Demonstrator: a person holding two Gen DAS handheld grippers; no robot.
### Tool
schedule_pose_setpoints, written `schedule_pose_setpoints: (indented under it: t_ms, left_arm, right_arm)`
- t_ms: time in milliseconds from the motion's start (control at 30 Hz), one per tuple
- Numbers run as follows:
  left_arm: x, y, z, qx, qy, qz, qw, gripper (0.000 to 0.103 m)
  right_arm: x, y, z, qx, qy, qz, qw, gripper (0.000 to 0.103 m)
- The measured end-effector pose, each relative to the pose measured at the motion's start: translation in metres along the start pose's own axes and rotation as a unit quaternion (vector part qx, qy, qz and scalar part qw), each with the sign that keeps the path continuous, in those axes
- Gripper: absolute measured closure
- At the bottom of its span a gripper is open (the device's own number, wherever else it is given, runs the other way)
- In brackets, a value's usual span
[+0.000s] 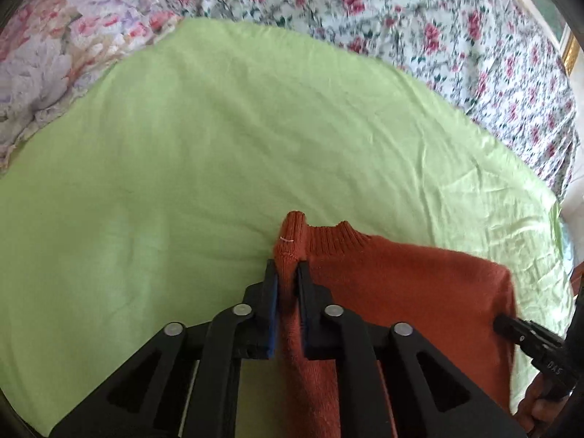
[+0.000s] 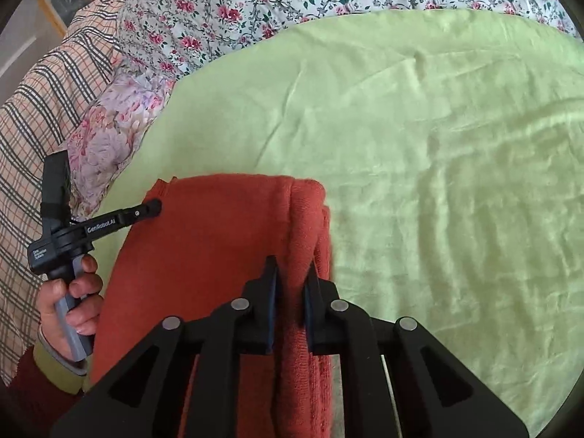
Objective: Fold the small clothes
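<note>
Above green sheet (image 1: pixel 182 146), sweater (image 1: pixel 401 273) stretched sideways, collar forward, between clamping left gripper (image 1: pixel 288 273) and right gripper (image 2: pixel 292 270).

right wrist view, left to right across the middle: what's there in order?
Plaid fabric → left hand-held gripper → rust-red sweater, pinched by the right hand-held gripper → green sheet.

We see the sweater (image 1: pixel 401 277) stretched between our two tools, left tool (image 1: pixel 288 273) at its collar end, right tool (image 2: pixel 292 270) at the opposite end, above the sheet (image 1: pixel 182 146) spread over the bed (image 1: pixel 456 36).
</note>
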State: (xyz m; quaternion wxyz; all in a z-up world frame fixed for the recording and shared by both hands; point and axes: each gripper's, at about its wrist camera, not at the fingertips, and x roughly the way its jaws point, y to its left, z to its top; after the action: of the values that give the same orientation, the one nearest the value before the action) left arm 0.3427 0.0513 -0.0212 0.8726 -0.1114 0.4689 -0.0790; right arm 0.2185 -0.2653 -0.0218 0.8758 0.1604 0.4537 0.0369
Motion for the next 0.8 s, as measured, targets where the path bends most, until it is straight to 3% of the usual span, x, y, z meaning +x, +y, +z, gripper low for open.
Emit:
schedule_pose_setpoints:
  t_ms: [33,200,367,533,667,800]
  left_arm:
    - [-0.009,0.000,-0.002,0.001,-0.007,0.006,1.0000,0.091]
    - [-0.052,-0.006,-0.028,0.008,-0.014,0.011,0.9998,0.081]
    - [-0.093,-0.021,-0.076,0.024,-0.017,0.017,0.9994,0.058]
    - [-0.123,-0.033,-0.121,0.034,-0.010,0.008,0.9993,0.053]
    - [-0.141,-0.040,-0.148,0.035,-0.007,0.010,0.9993,0.045]
    - [-0.155,-0.043,-0.171,0.042,-0.003,0.021,0.9989,0.041]
  right_arm:
    - [-0.005,-0.001,-0.003,0.001,-0.004,-0.005,1.000,0.084]
    - [-0.035,0.006,-0.017,0.004,-0.018,-0.014,1.000,0.084]
    - [-0.062,0.022,-0.039,-0.003,-0.024,-0.001,1.000,0.084]
    - [-0.083,0.040,-0.063,-0.013,-0.021,0.009,1.000,0.082]
    - [-0.097,0.049,-0.080,-0.021,-0.022,0.016,0.999,0.071]
    - [-0.107,0.054,-0.098,-0.031,-0.015,0.013,0.999,0.071]
